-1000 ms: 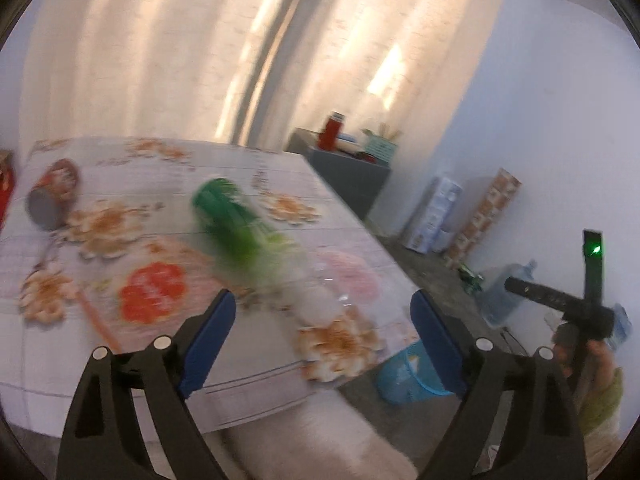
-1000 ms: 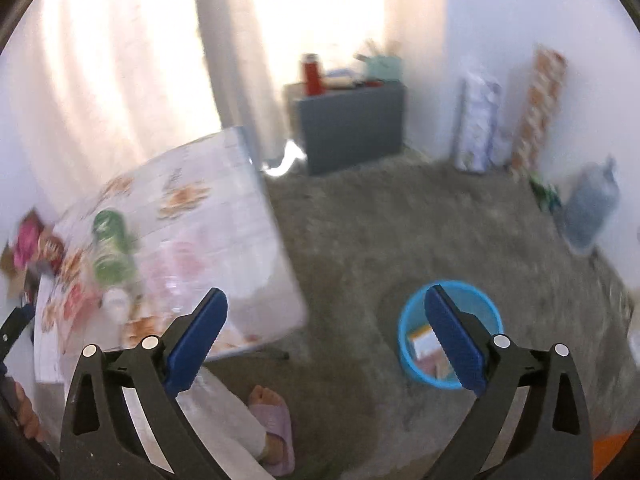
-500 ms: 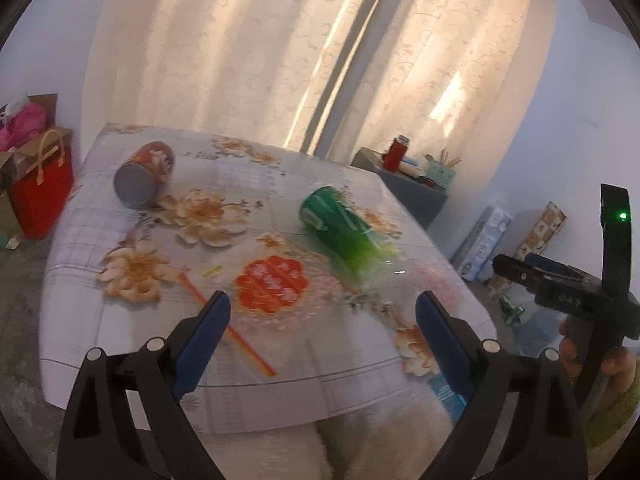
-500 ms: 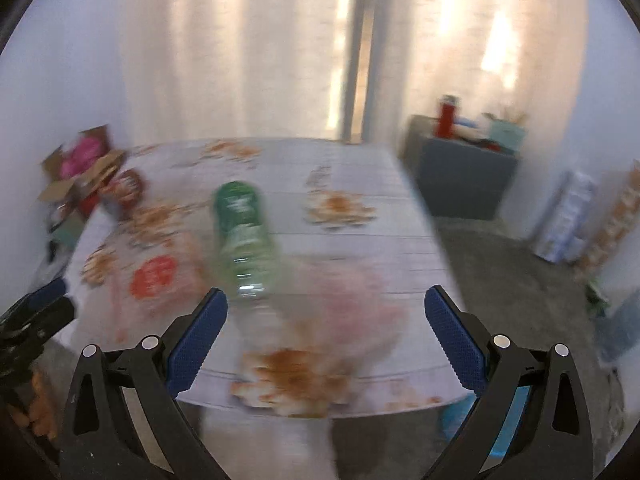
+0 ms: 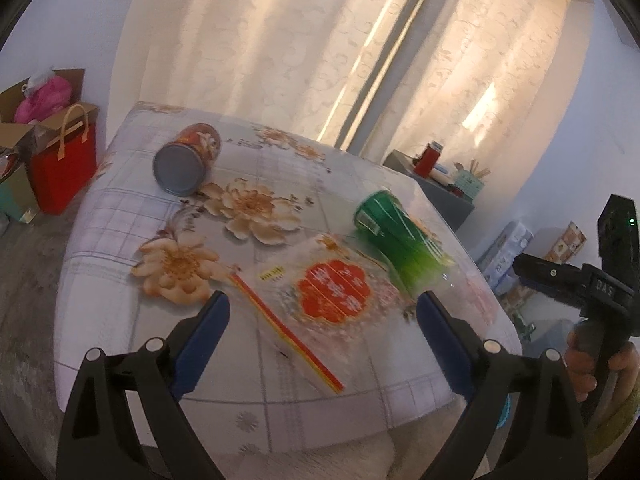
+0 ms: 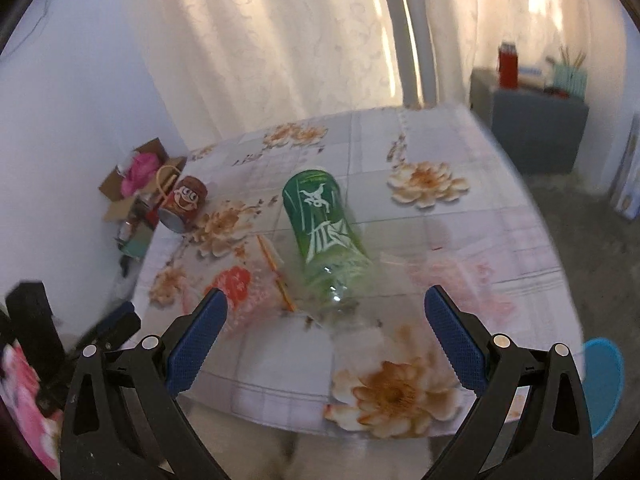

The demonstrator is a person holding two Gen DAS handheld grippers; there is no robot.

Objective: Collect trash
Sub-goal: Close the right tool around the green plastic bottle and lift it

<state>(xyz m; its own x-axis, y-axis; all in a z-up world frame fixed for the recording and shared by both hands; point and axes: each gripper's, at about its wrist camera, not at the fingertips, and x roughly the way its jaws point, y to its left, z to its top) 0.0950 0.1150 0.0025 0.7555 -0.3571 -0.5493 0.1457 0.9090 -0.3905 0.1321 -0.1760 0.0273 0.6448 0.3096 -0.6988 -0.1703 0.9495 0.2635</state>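
Observation:
A green plastic bottle (image 5: 396, 240) lies on its side on the floral table (image 5: 120, 208); it also shows in the right wrist view (image 6: 326, 224). A clear plastic bag with a red print (image 5: 334, 288) lies beside it, also seen in the right wrist view (image 6: 236, 284). A red can (image 5: 186, 158) lies on its side at the far left; the right wrist view shows it too (image 6: 182, 204). My left gripper (image 5: 322, 320) is open and empty above the bag. My right gripper (image 6: 326, 320) is open and empty near the bottle's neck.
A blue bin (image 6: 602, 384) stands on the floor right of the table. A red bag (image 5: 64, 160) and cardboard boxes sit on the floor at left. A grey cabinet (image 6: 536, 136) stands by the curtains. The right gripper's handle (image 5: 592, 292) shows at the right.
Both views have swung left from the floor and bin onto the table. The bottle, bag and can now lie ahead of both open grippers.

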